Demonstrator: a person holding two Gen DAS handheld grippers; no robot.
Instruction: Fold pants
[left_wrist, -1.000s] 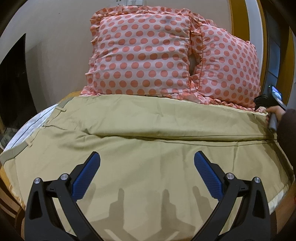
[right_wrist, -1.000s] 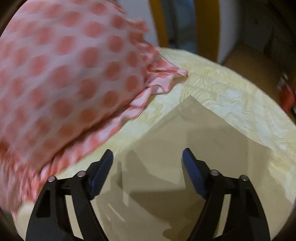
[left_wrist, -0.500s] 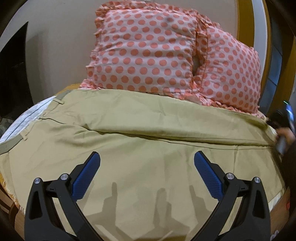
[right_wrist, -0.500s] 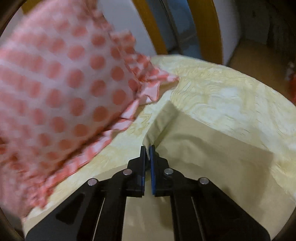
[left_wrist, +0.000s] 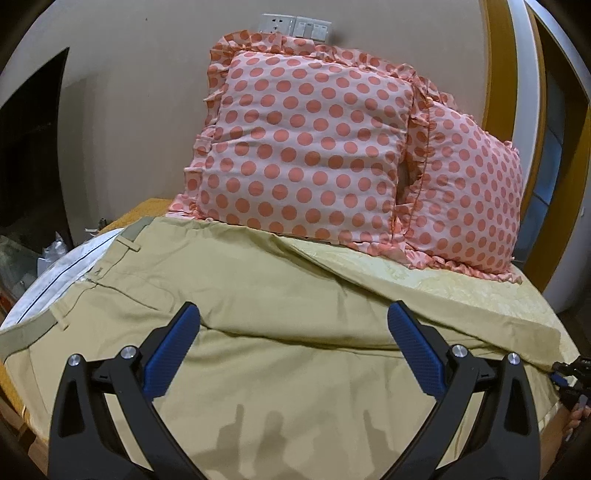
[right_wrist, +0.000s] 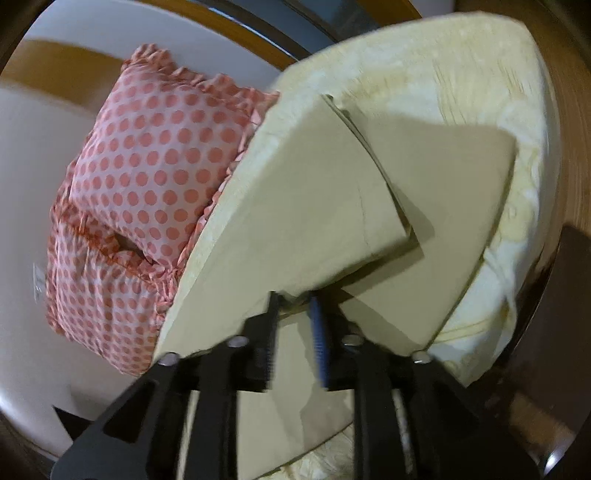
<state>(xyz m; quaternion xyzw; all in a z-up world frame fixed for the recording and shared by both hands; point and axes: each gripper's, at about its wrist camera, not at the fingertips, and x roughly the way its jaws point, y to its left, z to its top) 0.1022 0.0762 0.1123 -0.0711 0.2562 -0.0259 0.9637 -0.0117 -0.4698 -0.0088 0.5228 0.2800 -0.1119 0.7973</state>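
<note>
Khaki pants (left_wrist: 280, 295) lie spread across the bed, waistband at the left, legs running right. My left gripper (left_wrist: 291, 343) is open and empty, hovering over the middle of the pants. My right gripper (right_wrist: 295, 321) is nearly shut on the hem end of one pant leg (right_wrist: 314, 206), which is lifted and drawn over the other leg (right_wrist: 443, 192). The right gripper also shows at the far right edge of the left wrist view (left_wrist: 570, 376), at the leg end.
Two pink polka-dot pillows (left_wrist: 314, 147) lean against the wall at the head of the bed. A pale yellow bedsheet (right_wrist: 461, 66) covers the mattress. A white striped cloth (left_wrist: 55, 273) lies at the left edge. The bed edge drops off on the right.
My right gripper closed on the pant leg hem, then pulled it up and toward the near side. The far leg has shifted forward, baring the sheet by the pillows. The left gripper stays open.
</note>
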